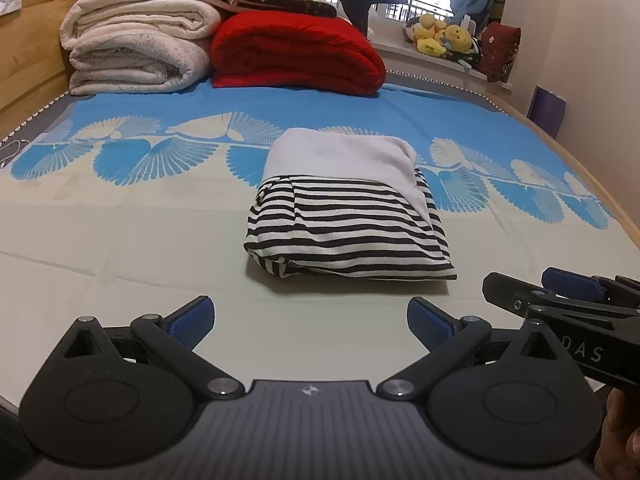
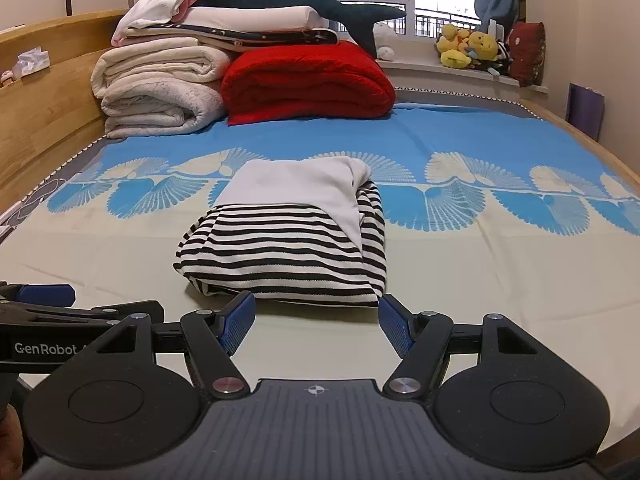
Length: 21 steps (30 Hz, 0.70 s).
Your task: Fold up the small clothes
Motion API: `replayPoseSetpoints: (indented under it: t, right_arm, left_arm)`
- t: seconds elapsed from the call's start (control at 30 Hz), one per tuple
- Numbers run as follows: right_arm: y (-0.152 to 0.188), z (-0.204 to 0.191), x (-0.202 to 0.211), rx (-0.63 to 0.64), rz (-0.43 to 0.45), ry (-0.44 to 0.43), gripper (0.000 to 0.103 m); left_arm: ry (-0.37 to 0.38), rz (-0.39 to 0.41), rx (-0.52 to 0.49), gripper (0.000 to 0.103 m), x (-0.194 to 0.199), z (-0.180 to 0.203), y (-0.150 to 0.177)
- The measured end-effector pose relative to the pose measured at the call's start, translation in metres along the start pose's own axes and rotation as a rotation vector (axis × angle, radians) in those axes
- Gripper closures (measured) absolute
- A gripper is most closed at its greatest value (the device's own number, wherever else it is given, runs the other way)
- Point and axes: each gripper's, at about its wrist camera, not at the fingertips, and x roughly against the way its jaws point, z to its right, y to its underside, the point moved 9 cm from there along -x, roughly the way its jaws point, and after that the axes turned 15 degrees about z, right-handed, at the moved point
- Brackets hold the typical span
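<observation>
The right tool [image 2: 316, 322] stands wide open with nothing between its blue pads [image 2: 239, 322], just short of the near edge of the folded garment [image 2: 288, 256]. The left tool [image 1: 310, 326] is also open and empty, set further back from that edge; in its view the right tool [image 1: 560, 292] enters from the right margin, cut off by the frame. The garment, black-and-white striped with a plain white panel folded over its far half, lies on the bed [image 2: 460, 280] near the middle of the sheet, its long axis running away from the tools toward the headboard end, the folded striped edge nearest. Its underside and inner layers are hidden. Beyond it sit stacked cream blankets [image 2: 160, 88] and a red blanket [image 2: 308, 80]. The right wrist view shows a dark plush shark [image 2: 288, 0] whole atop the stack; the left wrist view crops it.
</observation>
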Motion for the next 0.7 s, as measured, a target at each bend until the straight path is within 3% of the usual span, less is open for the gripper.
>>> replayPoseSetpoints:
  t: [0.7]
  right_arm:
    - [0.0033, 0.0019, -0.0042, 0.012, -0.003, 0.004, 0.033]
  left_arm:
    - [0.034, 0.015, 0.023, 0.000, 0.0002, 0.0049, -0.0044]
